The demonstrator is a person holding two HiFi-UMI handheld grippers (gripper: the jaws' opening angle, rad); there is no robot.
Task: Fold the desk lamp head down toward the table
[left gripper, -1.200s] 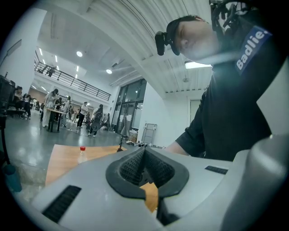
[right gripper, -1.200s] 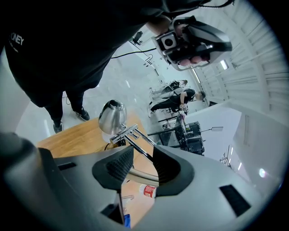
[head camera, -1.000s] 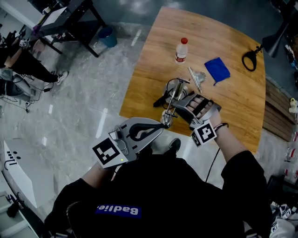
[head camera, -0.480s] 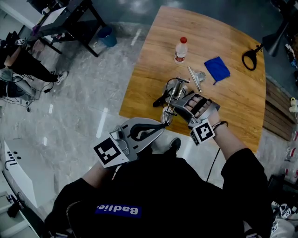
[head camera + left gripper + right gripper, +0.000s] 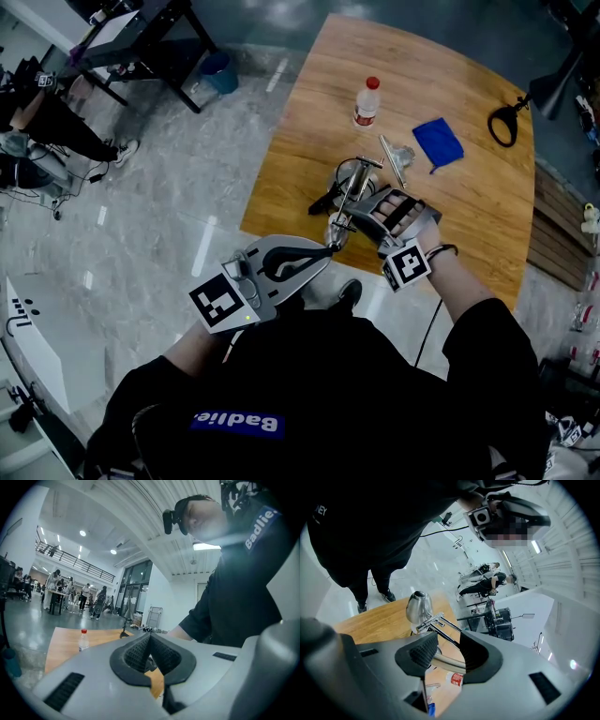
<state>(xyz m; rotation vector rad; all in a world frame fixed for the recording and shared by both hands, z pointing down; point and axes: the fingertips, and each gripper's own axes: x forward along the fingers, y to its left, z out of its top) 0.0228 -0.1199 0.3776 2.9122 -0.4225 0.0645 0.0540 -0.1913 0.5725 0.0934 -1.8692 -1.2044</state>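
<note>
Your right gripper (image 5: 446,643) just opened wider, fingers (image 5: 423,651) loose around the lamp arm (image 5: 445,663), lamp head (image 5: 417,606) at 11 o'clock; left gripper (image 5: 150,637) closed.

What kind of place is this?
Probably a big lab or workshop hall: shiny tiled floor, a wooden table, and other people at work tables under a railed balcony.

Cool light is being cast by ceiling lamps (image 5: 82,533) above the left fingers (image 5: 133,654); glare is being reflected off the floor (image 5: 204,244); gripper-view edges are being darkened and bent.
</note>
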